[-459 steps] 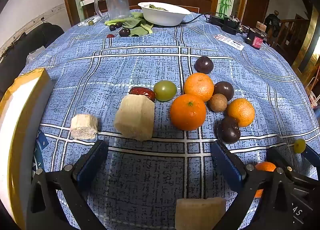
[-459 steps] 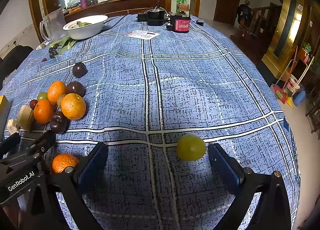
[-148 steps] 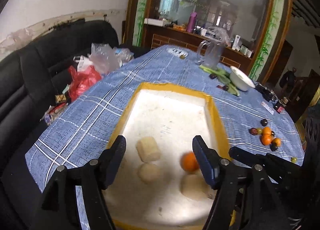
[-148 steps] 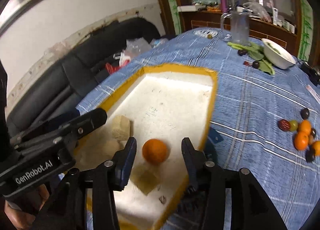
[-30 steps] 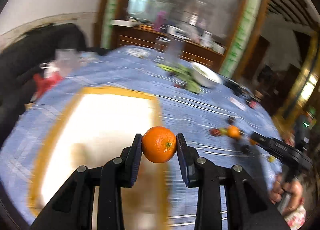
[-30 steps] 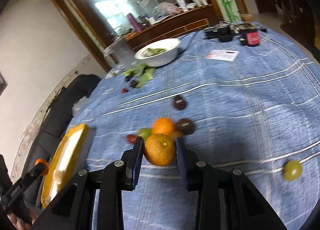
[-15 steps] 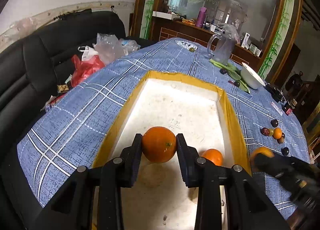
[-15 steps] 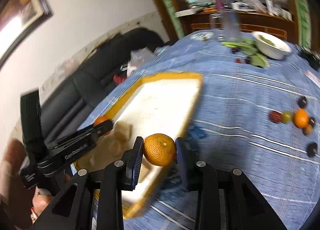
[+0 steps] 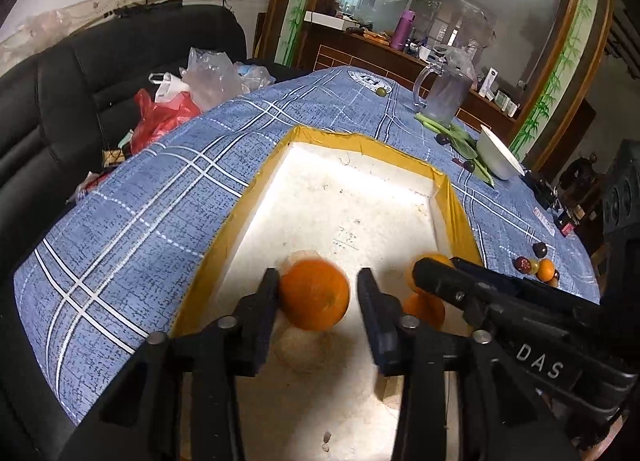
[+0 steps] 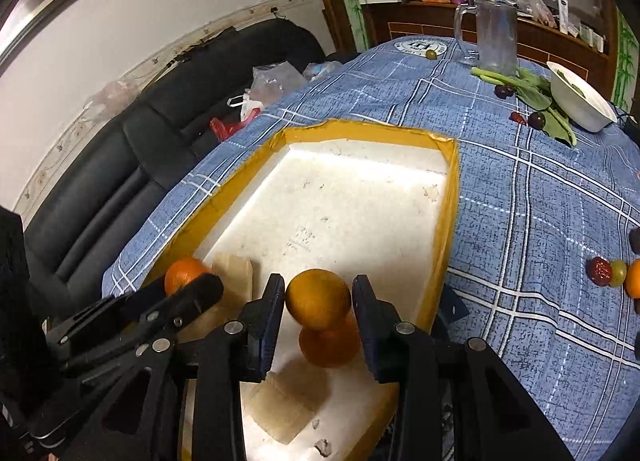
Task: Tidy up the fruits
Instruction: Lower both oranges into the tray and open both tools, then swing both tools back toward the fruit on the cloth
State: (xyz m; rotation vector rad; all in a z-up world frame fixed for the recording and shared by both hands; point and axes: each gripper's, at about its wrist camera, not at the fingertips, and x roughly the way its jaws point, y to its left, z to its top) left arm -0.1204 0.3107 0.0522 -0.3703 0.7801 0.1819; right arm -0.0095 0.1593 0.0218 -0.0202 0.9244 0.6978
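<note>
Both grippers hover over the near end of a white foam tray with a yellow rim (image 9: 362, 140) (image 10: 376, 127). In the left wrist view an orange (image 9: 314, 294) sits between the fingers of my left gripper (image 9: 318, 303); the jaws have spread and a gap shows on its right side. My right gripper (image 10: 319, 311) holds a second orange (image 10: 319, 298) between its pads, above a third orange (image 10: 329, 347) lying in the tray. Tan blocks (image 10: 234, 275) also lie in the tray.
More small fruits (image 9: 538, 265) (image 10: 612, 272) lie on the blue checked tablecloth to the right. A glass pitcher (image 10: 491, 35), greens and a white bowl (image 10: 582, 103) stand at the far end. A black sofa (image 9: 80, 69) with bags runs along the left.
My left gripper's jaws have spread and the orange has sunk and blurred between them. My right gripper has swung in over the tray's near end with its orange.
</note>
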